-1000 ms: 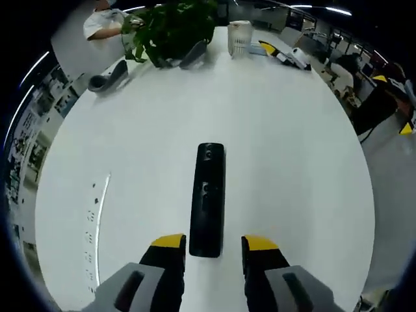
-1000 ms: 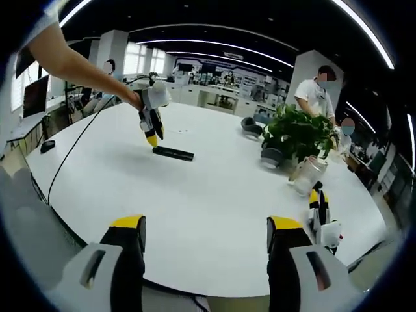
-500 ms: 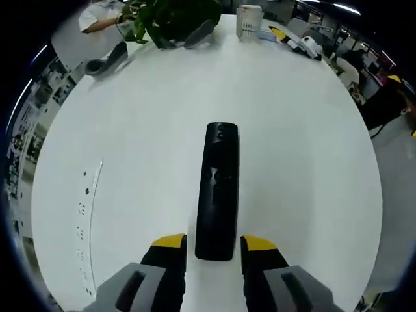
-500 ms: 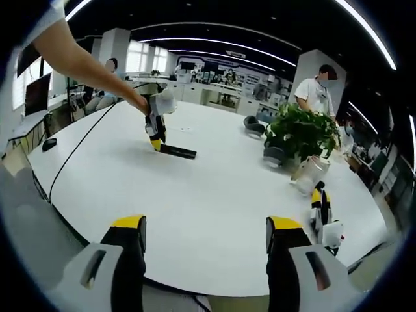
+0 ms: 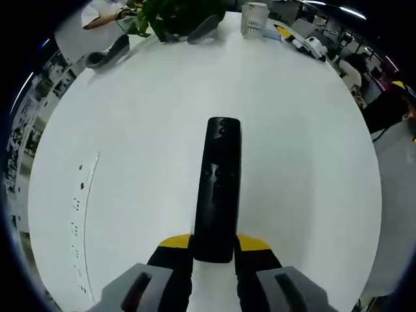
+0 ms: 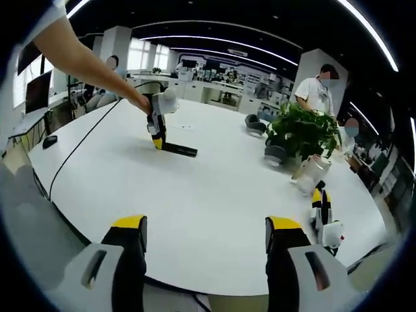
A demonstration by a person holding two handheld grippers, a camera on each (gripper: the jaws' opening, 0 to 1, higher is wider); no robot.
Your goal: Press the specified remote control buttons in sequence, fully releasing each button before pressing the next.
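Left gripper view. Setting: large white round table in an open-plan office.
- Remote control: black, slim bar lying flat mid-table, long axis running away from the camera. Judged light, rigid, smooth-cased and likely to slide on the glossy top; best steadied at its near end, clear of the button clusters further up its face.
- Left gripper: yellow-tipped jaws drawn in against both sides of the remote's near end, apparently clamping it.
- Beyond the remote's far end, well apart: potted plant, white jar, grey objects beside the plant. None obstructs.

Right gripper view. Same table, seen from its edge.
- Right gripper: jaws spread wide, empty, far from the remote.
- Remote control: the left gripper stands down on its end, a person's arm reaching in.
- Right of the remote: plant, jar, a spare yellow-tipped tool.
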